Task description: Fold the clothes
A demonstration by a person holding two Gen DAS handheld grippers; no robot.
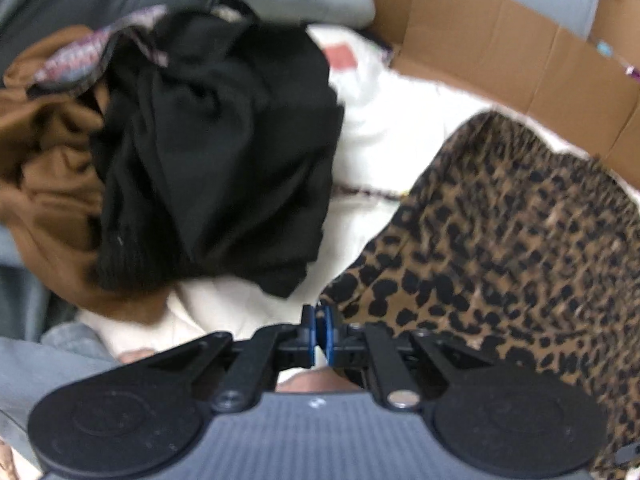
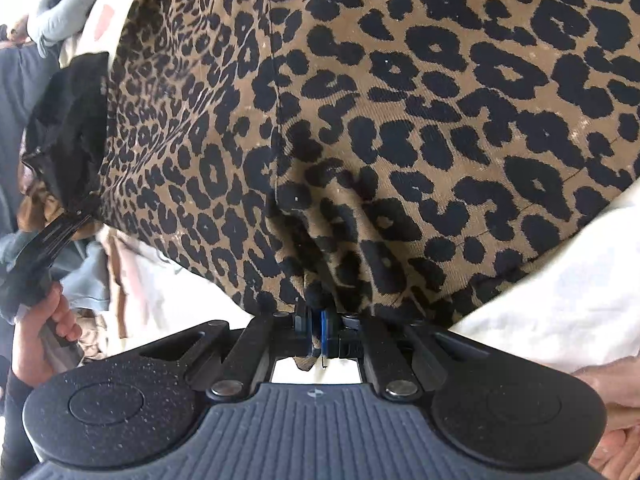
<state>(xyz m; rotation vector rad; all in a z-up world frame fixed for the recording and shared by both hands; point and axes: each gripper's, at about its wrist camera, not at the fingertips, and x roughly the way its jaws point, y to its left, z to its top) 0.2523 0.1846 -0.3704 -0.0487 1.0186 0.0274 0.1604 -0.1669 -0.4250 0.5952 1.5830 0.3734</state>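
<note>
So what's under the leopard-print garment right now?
The leopard-print garment lies on a white cloth, which shows beside it and along its near edge. Whatever lies beneath its middle is covered, so I cannot tell.

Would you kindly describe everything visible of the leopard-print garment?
The leopard-print garment is tan woven-looking cloth with black spots and a seam running down it. It lies spread, partly lifted, over white bedding, beside a black garment. The right gripper is shut on its near edge, puckering the fabric; the left gripper pinches another edge.
</note>
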